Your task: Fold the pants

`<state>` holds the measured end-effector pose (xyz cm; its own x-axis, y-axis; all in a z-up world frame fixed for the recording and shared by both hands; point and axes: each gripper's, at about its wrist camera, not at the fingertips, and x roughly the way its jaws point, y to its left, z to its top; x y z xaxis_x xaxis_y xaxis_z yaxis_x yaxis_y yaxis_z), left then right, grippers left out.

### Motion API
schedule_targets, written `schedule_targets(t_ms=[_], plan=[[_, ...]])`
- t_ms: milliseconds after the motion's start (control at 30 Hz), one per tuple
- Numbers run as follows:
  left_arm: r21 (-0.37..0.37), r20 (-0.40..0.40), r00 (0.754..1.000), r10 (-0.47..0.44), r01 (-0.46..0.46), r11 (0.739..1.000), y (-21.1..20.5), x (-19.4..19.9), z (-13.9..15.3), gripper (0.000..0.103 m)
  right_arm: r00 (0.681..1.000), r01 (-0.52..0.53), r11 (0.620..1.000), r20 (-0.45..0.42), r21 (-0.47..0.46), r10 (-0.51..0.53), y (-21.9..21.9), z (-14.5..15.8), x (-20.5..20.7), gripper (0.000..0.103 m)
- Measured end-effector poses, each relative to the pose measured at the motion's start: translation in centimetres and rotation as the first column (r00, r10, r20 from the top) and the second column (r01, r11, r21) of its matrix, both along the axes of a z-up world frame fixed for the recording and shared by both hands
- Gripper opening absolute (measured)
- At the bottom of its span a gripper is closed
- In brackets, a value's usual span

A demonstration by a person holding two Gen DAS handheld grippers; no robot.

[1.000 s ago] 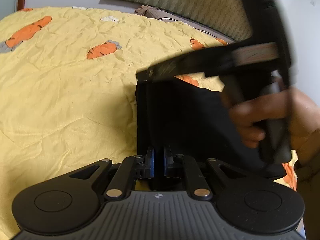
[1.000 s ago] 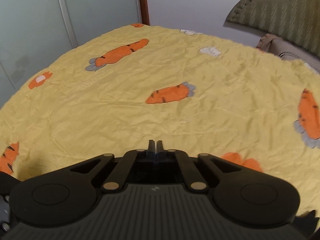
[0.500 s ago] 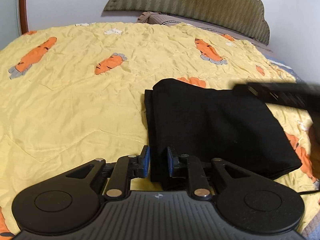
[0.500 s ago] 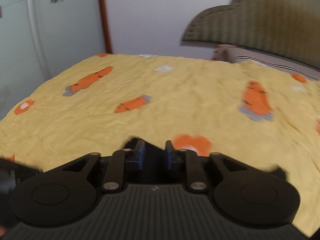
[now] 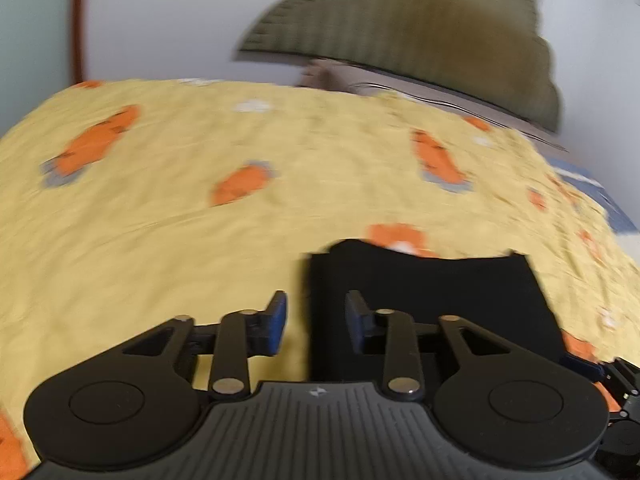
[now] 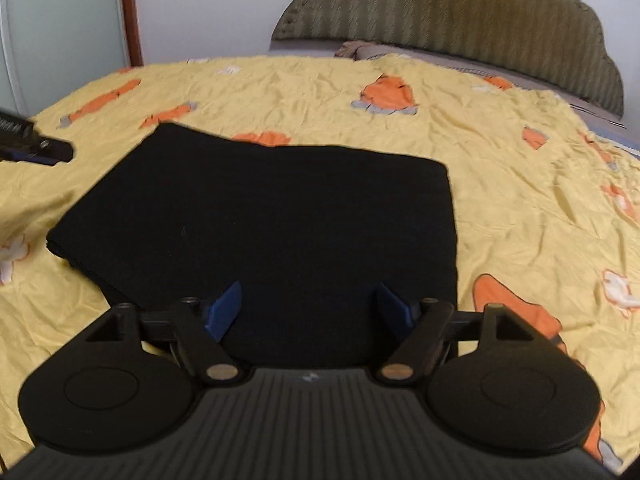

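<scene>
The black pants (image 6: 260,208) lie folded into a flat rectangle on the yellow carrot-print bedspread (image 6: 520,184). In the left wrist view they (image 5: 432,292) sit just ahead and right of my left gripper (image 5: 316,312), which is open and empty above their left edge. My right gripper (image 6: 308,308) is wide open and empty, hovering over the near edge of the pants. The left gripper's tip shows at the left edge of the right wrist view (image 6: 32,146). Part of the right gripper shows at the lower right of the left wrist view (image 5: 616,392).
A padded olive headboard (image 6: 460,28) and a pillow (image 6: 360,48) stand at the far end of the bed. A glass door with a wooden frame (image 6: 128,12) is at the far left. The bed's right edge (image 5: 592,188) shows a blue sheet.
Both grippers have opened and let go of the pants, which now lie folded on the bed. Both have pulled back toward the near side; the right hand has left the left wrist view.
</scene>
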<state>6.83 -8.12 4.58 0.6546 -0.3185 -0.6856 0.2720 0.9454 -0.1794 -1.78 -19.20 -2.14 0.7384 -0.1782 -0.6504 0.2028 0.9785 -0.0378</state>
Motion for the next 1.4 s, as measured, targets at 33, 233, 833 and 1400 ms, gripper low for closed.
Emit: schedule_targets(t_ms=[33, 233, 833, 1400], plan=[[0.005, 0.006, 0.999, -0.034, 0.034, 0.999, -1.0, -0.1, -0.1, 0.059, 1.000, 0.014, 1.000, 0.021, -0.001, -0.014, 0.2, 0.4, -0.5, 0.075], [0.212, 0.071, 0.989, -0.130, 0.113, 0.971, -6.2, -2.8, -3.8, 0.077, 0.996, 0.073, 0.997, 0.046, 0.027, -0.075, 0.3, -0.8, -2.1, 0.088], [0.152, 0.113, 0.994, 0.002, -0.019, 0.988, -4.0, -4.1, -6.4, 0.097, 0.976, 0.160, 0.984, 0.162, -0.078, -0.146, 1.7, -3.4, -3.0, 0.103], [0.153, 0.024, 0.998, -0.062, 0.058, 0.986, -2.4, -10.4, -4.6, 0.097, 0.957, 0.250, 0.968, 0.155, -0.006, -0.246, 3.6, -1.4, -8.8, 0.103]])
